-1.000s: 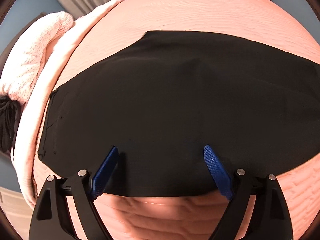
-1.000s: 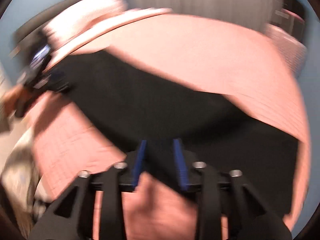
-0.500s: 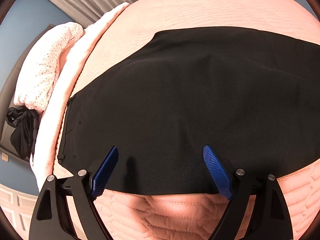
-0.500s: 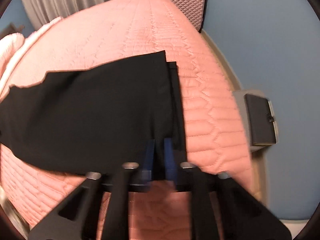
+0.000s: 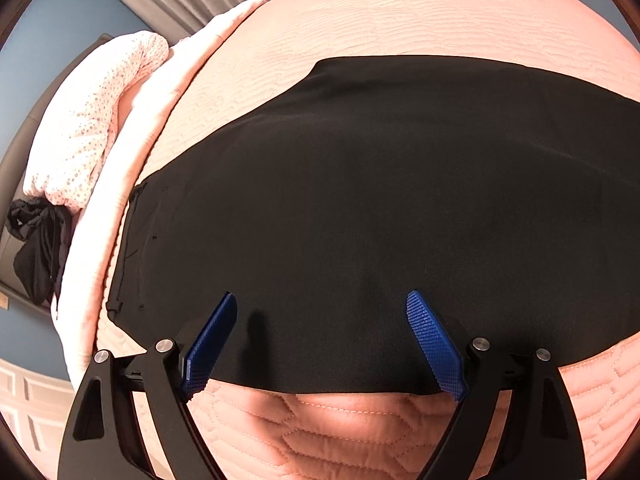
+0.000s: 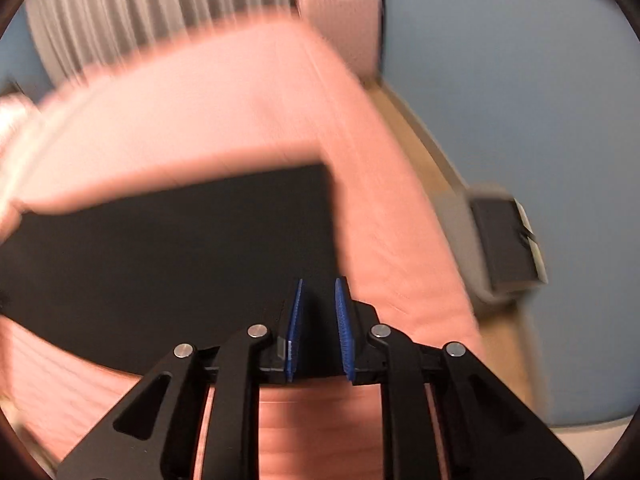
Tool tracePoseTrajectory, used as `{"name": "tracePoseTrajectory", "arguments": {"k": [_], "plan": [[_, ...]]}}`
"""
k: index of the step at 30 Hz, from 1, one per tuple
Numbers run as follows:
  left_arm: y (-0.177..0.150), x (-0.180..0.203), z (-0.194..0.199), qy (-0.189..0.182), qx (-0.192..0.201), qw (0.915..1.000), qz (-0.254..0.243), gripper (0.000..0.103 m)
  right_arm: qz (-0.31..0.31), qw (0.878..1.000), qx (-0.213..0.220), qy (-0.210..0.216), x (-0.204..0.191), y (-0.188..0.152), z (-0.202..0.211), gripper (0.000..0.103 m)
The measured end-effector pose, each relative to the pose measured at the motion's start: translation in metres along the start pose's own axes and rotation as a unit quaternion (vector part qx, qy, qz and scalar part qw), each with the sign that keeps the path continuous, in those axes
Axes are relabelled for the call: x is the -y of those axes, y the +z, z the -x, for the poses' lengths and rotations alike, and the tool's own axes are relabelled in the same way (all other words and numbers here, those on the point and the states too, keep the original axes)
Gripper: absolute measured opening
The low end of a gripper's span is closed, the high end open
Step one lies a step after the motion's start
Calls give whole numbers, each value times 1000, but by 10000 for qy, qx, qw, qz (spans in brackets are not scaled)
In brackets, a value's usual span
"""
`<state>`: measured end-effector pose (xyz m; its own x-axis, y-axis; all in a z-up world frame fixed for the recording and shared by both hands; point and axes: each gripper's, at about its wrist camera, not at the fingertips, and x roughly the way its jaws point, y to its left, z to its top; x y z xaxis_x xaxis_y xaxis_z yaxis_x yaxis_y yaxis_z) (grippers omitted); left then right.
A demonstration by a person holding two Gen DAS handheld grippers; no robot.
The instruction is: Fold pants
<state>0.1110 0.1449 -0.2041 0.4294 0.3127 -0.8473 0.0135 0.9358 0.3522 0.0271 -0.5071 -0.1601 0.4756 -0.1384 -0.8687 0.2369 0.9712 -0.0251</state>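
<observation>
Black pants (image 5: pixel 360 208) lie flat on a pink quilted bedspread (image 5: pixel 400 12), and their long axis runs from left to right across the bed. In the left wrist view the waistband end (image 5: pixel 128 248) is at the left, toward a white dotted pillow (image 5: pixel 92 128). In the right wrist view, which is blurred, the straight right end of the pants (image 6: pixel 316 220) is near the right edge of the bed.

The left gripper (image 5: pixel 320 340) hangs above the near edge of the pants with its blue pads (image 5: pixel 434 344) wide apart; it grips nothing. The right gripper (image 6: pixel 318 328) is at the near right corner of the pants. Its pads (image 6: pixel 295 328) are close together with a narrow gap, and black cloth shows in this gap, but I cannot tell if they clamp it.

A dark garment (image 5: pixel 36 252) hangs at the far left, below the pillow.
</observation>
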Motion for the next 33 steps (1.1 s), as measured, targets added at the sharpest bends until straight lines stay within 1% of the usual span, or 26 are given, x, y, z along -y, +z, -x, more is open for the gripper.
{"name": "tracePoseTrajectory", "arguments": {"k": [1, 2, 3, 5, 6, 8, 11, 12, 13, 14, 15, 16, 17, 18, 19, 20, 21, 24, 26, 27, 28, 29, 30, 31, 32, 33], "plan": [[0, -2, 2, -13, -10, 10000, -23, 86, -173, 9999, -2, 13, 8, 1, -3, 19], [1, -4, 4, 9, -20, 10000, -38, 86, -508, 9985, 199, -93, 14, 6, 11, 19], [1, -8, 10, 58, 29, 10000, -39, 86, -526, 9978, 387, -126, 9, 10, 24, 19], [-1, -13, 16, -3, 151, 9999, -15, 86, -186, 9962, 801, 291, -22, 18, 53, 20], [-1, -12, 12, -35, 73, 10000, -35, 86, 101, 9941, 852, 667, -54, 24, 63, 20], [-3, -5, -3, 17, -113, 9998, -151, 88, 616, 9875, 720, 1260, -116, 29, 66, 20], [-7, -11, -8, -55, -78, 9999, 106, 92, 1355, 9636, 410, 2269, -234, 23, 54, 20], [-8, -15, -7, -115, -102, 9997, 185, 92, 1615, 9527, 228, 2565, -279, 17, 45, 19], [-10, -19, -8, -200, -126, 9993, 275, 92, 1894, 9446, 113, 2678, -314, 12, 37, 18], [-12, -23, -10, -270, -140, 9990, 338, 95, 2265, 9365, -17, 2675, -351, 3, 22, 17], [-13, -26, -11, -314, -139, 9987, 368, 97, 2561, 9356, -114, 2427, -375, -1, 5, 17], [-14, -29, -13, -384, -155, 9984, 392, 97, 2679, 9374, -1, 2227, -386, 2, -9, 16], [-13, -31, -13, -447, -168, 9981, 384, 97, 2507, 9432, 193, 2171, -382, 15, -14, 16], [-13, -32, -11, -466, -162, 9983, 312, 97, 2276, 9554, 230, 1870, -377, 26, -14, 16], [-13, -32, -10, -446, -141, 9986, 248, 97, 2025, 9652, 265, 1633, -369, 37, -14, 20], [-12, -32, -5, -392, -87, 9990, 204, 93, 1729, 9689, 312, 1745, -362, 50, -6, 20], [-11, -32, -1, -334, -22, 9992, 214, 93, 1667, 9654, 298, 1985, -364, 54, 2, 20], [0, -32, 16, -483, 338, 9972, 461, 92, 2235, 9430, 134, 2462, -410, 47, 14, 20], [10, -29, 15, -497, 315, 9971, 476, 94, 2567, 9299, 69, 2634, -449, 41, 4, 18], [14, -23, 5, -335, 178, 9989, 272, 95, 2782, 9313, -28, 2351, -471, 44, -15, 18], [14, -18, -7, -49, 28, 10000, 74, 95, 2773, 9351, -81, 2206, -477, 49, -31, 15], [13, -16, -19, 163, -125, 9998, -83, 96, 2508, 9395, -77, 2332, -479, 58, -36, 15], [11, -25, -23, 55, -52, 9999, -81, 97, 2053, 9495, -97, 2370, -477, 76, -31, 18], [11, -31, -23, -65, -24, 10000, 22, 97, 1936, 9513, -5, 2401, -481, 80, -25, 20], [9, -35, -24, -183, -73, 9997, 132, 97, 1976, 9468, 108, 2537, -485, 83, -18, 20], [9, -42, -28, -315, -133, 9991, 260, 97, 2314, 9423, 72, 2418, -492, 80, -23, 24]]}}
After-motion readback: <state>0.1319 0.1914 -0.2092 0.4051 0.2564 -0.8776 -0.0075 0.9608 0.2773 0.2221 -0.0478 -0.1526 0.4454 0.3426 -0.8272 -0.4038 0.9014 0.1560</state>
